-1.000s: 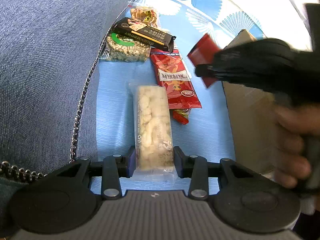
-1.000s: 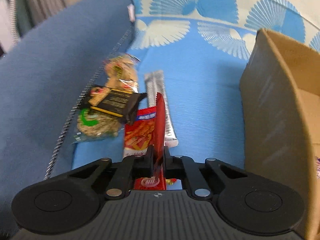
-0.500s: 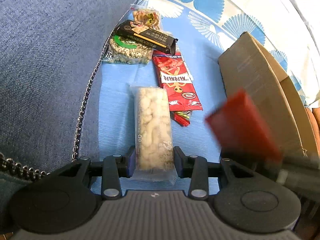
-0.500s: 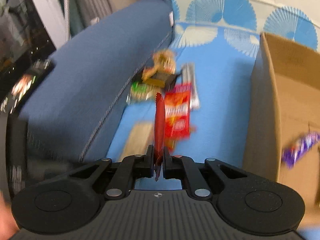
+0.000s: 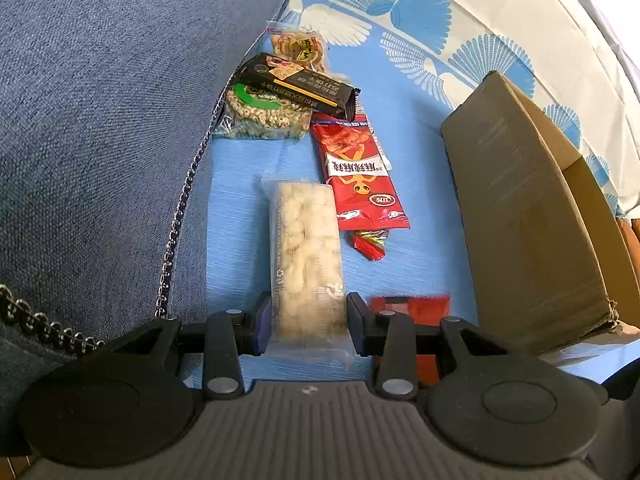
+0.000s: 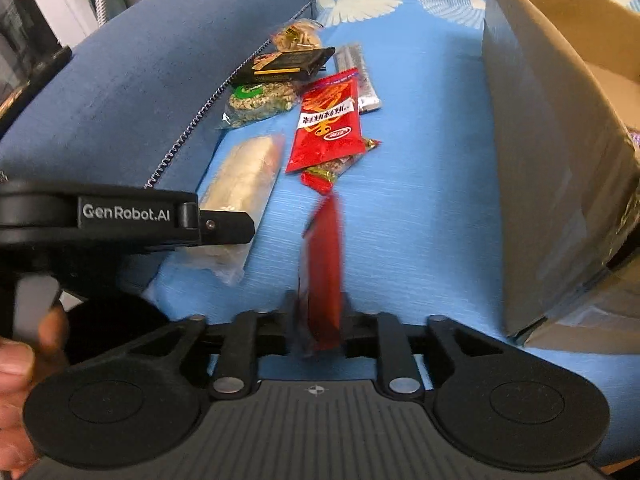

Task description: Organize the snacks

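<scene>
In the left wrist view, the left gripper (image 5: 307, 320) has its jaws clenched on the near end of a pale puffed snack bar (image 5: 306, 248) lying on the blue bedsheet (image 5: 236, 216), with a cardboard box (image 5: 520, 216) to the right.

In the right wrist view, the right gripper (image 6: 316, 328) has its jaws opening; a blurred red packet (image 6: 324, 272) stands between them, no longer pinched.

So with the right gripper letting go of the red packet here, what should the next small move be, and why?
Probably draw the right gripper back clear of the red packet. Its jaws are opening, and the packet, blurred, appears to be slipping free between them above the blue cloth beside the cardboard box, not inside it. The left gripper brackets the pale rice-cracker bar.
</scene>
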{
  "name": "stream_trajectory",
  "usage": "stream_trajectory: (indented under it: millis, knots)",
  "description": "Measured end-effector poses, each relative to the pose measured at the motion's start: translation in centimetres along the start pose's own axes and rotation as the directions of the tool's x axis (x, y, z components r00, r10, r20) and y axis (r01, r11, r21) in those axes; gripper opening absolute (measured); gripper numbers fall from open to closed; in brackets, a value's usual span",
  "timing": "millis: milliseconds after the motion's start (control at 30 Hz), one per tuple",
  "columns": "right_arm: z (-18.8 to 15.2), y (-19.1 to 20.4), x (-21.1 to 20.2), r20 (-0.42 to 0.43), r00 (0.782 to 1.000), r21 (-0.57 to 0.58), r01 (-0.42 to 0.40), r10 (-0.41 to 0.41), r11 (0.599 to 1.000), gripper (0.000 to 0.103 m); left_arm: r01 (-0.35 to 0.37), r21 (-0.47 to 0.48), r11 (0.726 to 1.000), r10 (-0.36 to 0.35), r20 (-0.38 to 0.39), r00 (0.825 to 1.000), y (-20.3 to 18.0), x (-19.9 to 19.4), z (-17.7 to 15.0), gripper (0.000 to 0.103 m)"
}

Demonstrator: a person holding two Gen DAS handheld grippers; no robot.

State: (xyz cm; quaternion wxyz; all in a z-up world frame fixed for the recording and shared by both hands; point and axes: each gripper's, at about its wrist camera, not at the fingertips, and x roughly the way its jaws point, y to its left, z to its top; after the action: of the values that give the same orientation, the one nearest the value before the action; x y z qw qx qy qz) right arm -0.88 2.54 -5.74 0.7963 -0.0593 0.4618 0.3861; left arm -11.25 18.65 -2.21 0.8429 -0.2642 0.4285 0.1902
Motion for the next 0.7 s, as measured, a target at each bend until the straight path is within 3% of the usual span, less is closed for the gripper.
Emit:
stream_trajectory:
  millis: [33, 100, 233, 567, 700]
  knots:
    - [0.0, 0.2, -0.1, 0.007, 1.000, -0.028, 0.012, -0.012, 1.000, 0.048, -0.001, 0.000, 1.000, 0.001, 0.000, 1.000, 0.0, 0.0, 0.0, 0.043]
    - [-0.1, 1.0, -0.2, 0.031, 0.998, -0.104, 0.060, -0.057, 0.993, 0.062, -0.004, 0.001, 1.000, 0.004, -0.001, 1.000, -0.1, 0.0, 0.0, 0.043]
    - [-0.4, 1.7, -0.3, 0.050, 0.994, -0.186, 0.104, -0.097, 0.977, 0.071, -0.005, 0.002, 1.000, 0.005, -0.001, 1.000, -0.1, 0.0, 0.0, 0.043]
    - [-0.5, 1.6, 1.1, 0.021, 0.994, -0.206, 0.111, -0.109, 0.972, 0.078, -0.002, 0.009, 1.000, 0.002, -0.009, 1.000, -0.1, 0.3, 0.1, 0.044]
    - [-0.5, 1.8, 1.2, 0.029, 0.993, -0.221, 0.118, -0.115, 0.968, 0.076, -0.001, 0.010, 1.000, 0.001, -0.009, 1.000, -0.1, 0.3, 0.1, 0.044]
